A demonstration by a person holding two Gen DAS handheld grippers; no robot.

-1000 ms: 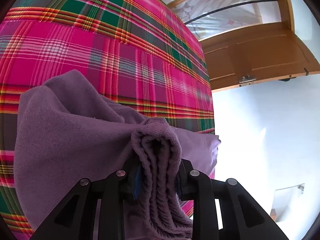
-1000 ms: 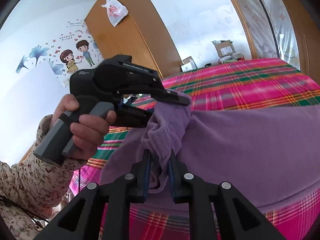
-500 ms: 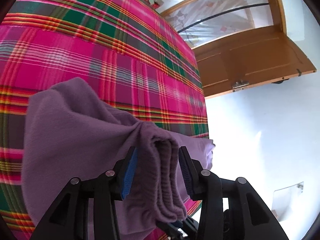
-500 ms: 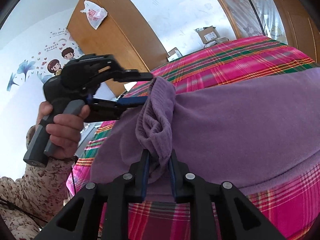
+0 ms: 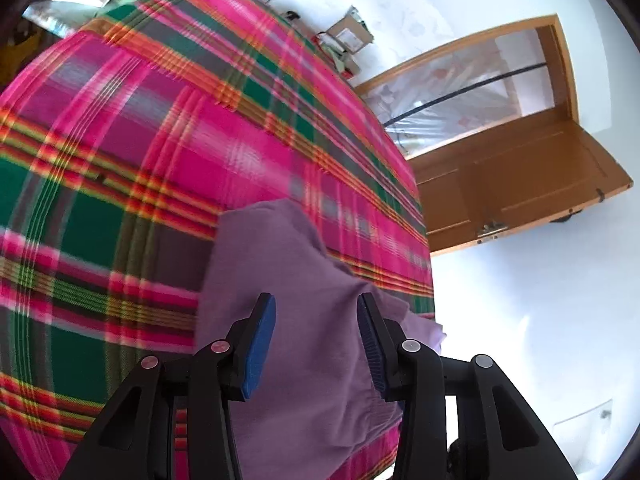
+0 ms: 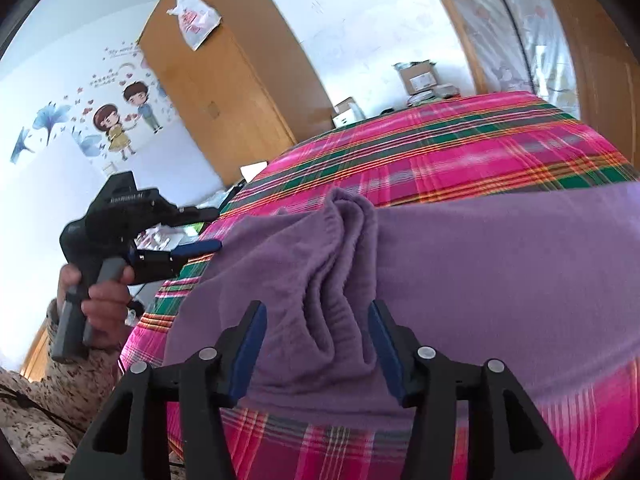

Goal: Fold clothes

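A soft purple knit garment [image 6: 460, 280] lies across the pink, green and orange plaid bedspread [image 6: 460, 148], filling the frame's lower centre. The right gripper [image 6: 316, 344], jaws just opened, straddles its bunched fold without pressing. The left gripper [image 5: 316, 344] hangs open over the cloth, gripping nothing.

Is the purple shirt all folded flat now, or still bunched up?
Still bunched: the purple garment lies on the plaid bed with a gathered ridge of folds between the right gripper's open jaws.

A soft purple garment [image 6: 480, 272] lay spread across the pink plaid bed [image 6: 460, 148], filling the lower right of the right wrist view. Its bunched, ribbed edge [image 6: 344, 264] stood in upright folds at centre frame. In the left wrist view it lay flat at lower centre.
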